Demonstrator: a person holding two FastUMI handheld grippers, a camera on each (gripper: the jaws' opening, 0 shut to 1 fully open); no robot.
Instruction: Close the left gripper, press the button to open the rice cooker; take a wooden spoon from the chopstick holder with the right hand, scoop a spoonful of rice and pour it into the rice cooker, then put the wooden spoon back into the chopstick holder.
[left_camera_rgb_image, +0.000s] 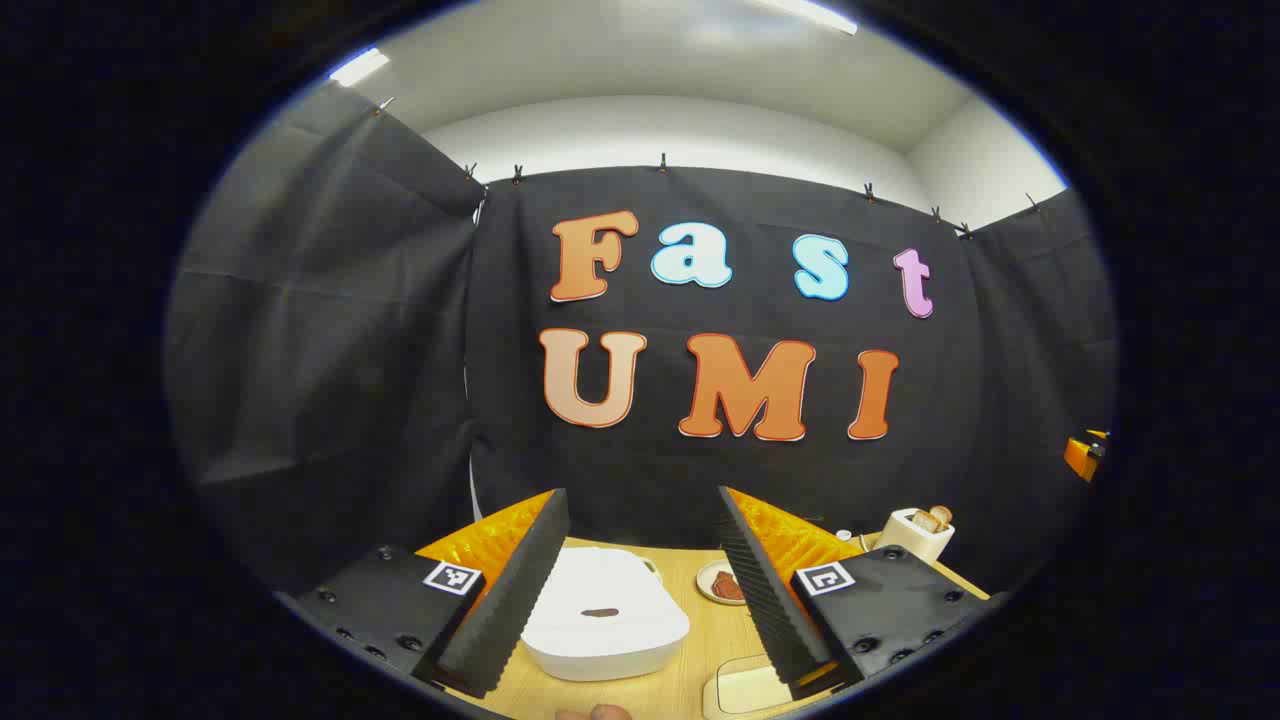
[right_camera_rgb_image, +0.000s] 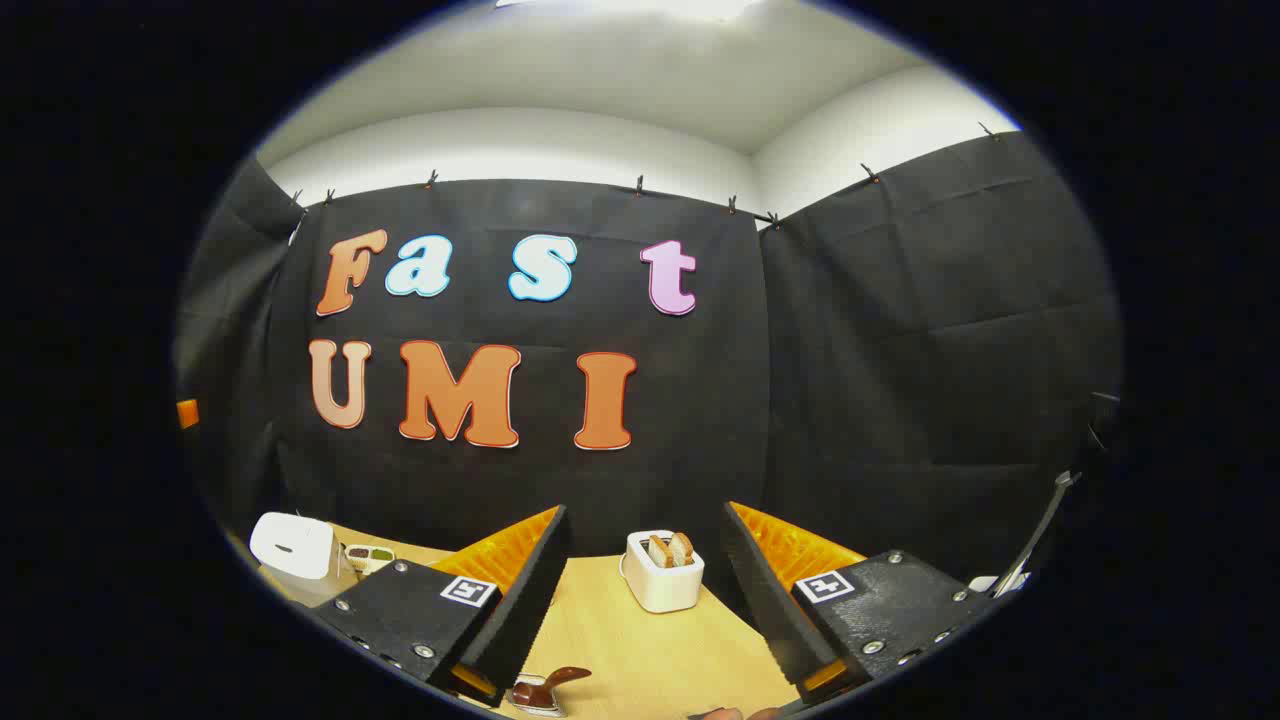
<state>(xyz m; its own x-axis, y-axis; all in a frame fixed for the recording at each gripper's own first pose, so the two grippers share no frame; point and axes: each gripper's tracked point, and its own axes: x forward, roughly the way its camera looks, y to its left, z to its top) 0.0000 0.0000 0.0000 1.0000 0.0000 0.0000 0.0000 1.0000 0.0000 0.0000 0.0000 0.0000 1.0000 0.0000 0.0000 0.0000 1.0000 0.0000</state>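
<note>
Between the spread fingers of the left gripper (left_camera_rgb_image: 643, 590), a white, rounded-rectangular plastic rice cooker (left_camera_rgb_image: 604, 612) is seen lying just ahead and below on the light wooden table (left_camera_rgb_image: 690, 690), its lid down and a small dark oval mark on top. The jaws of this gripper are held wide apart, with nothing between them. Beyond its right finger a small round plate with a reddish piece (left_camera_rgb_image: 722, 584) and a white toaster holding bread slices (left_camera_rgb_image: 915, 533) are seen farther off.

The right gripper (right_camera_rgb_image: 645, 605) is likewise held open and empty above the table. Ahead of it, between its fingers, the toaster (right_camera_rgb_image: 662, 572) stands; well off past its left finger the rice cooker (right_camera_rgb_image: 293, 547) is seen, with a small divided dish (right_camera_rgb_image: 370, 553) just beside it. A dark brown glossy utensil (right_camera_rgb_image: 545, 690) lies near the base of the left finger. The chopstick holder and wooden spoon cannot be made out with certainty.

The first step is judged not yet begun. For it to be done well, the left jaws should be brought fully together first, so that a single firm tip is presented. The button itself cannot be identified from here; the closed tip should be lowered squarely onto it, without sliding off the smooth lid.
</note>
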